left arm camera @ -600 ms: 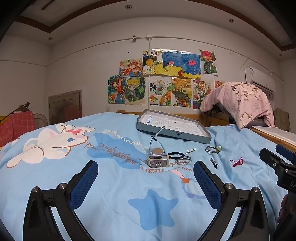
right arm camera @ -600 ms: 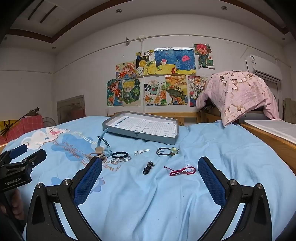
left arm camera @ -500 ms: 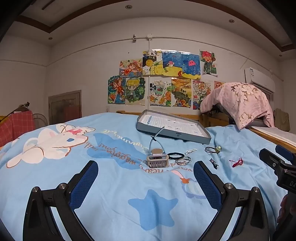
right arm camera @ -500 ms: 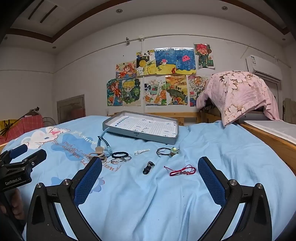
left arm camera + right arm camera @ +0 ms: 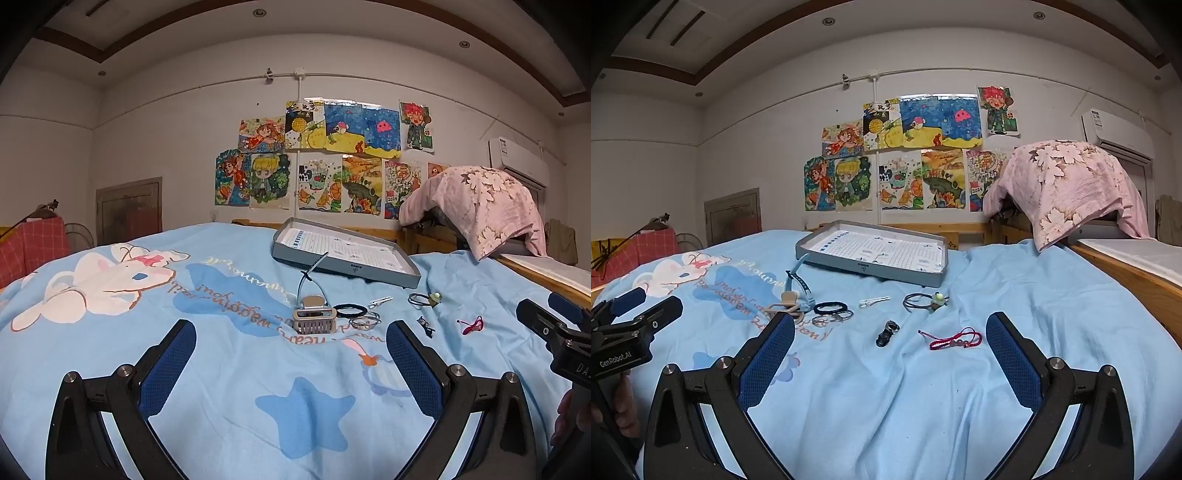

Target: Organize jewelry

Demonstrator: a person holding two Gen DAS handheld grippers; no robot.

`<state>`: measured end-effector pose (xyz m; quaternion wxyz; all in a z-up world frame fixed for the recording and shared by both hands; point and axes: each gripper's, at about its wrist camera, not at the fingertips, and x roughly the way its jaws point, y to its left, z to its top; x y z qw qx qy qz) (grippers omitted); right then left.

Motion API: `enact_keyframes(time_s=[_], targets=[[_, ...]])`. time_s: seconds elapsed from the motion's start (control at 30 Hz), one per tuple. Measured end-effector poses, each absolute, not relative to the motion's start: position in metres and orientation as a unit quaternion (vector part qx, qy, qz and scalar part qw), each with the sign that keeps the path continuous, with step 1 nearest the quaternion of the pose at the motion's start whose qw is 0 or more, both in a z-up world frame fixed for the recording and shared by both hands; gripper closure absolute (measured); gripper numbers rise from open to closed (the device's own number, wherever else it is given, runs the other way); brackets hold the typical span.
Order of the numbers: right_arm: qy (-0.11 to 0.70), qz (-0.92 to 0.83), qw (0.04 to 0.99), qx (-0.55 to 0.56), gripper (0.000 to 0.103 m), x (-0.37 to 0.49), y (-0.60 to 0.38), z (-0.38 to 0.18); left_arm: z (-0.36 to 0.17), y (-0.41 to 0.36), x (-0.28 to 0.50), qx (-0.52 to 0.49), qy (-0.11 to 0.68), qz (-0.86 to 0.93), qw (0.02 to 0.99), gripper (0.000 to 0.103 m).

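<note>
The left gripper has its jaws spread fully apart with nothing between them, and the blue pads hang low over the light blue bedsheet, aimed a little downward toward the far side of the bed. The right gripper is in the same pose, jaws released and empty, and each one shows at the edge of the other's view with part of a hand below it. Just ahead of the left gripper, near the middle of the bed, lies a watch with a beige case and a grey-blue strap that stands up. Beside it, toward the right, lie a black hair tie and some thin silver rings, close together. Further right there is a small white clip, then a dark hair tie with a green charm. Nearer to the right gripper lie a small black beaded piece and a red cord bracelet, a little apart from each other. Behind all these pieces, toward the far edge of the bed, stands a flat grey tray with a white grid lining; no jewelry is in it yet. On the wall behind hang colourful drawings, and at the right a pink flowered cloth covers something.
</note>
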<state>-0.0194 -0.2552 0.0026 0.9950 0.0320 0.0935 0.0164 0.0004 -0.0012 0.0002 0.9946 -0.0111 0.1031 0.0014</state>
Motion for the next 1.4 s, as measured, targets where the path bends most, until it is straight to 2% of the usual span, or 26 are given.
enact_keyframes(time_s=[1.4], targets=[[0.098,0.018,0.994,0.033,0.001,-0.0183,-0.2579,0.0007,0.0,0.0009,0.0011,-0.015,0.106,0.002,0.994,0.0]])
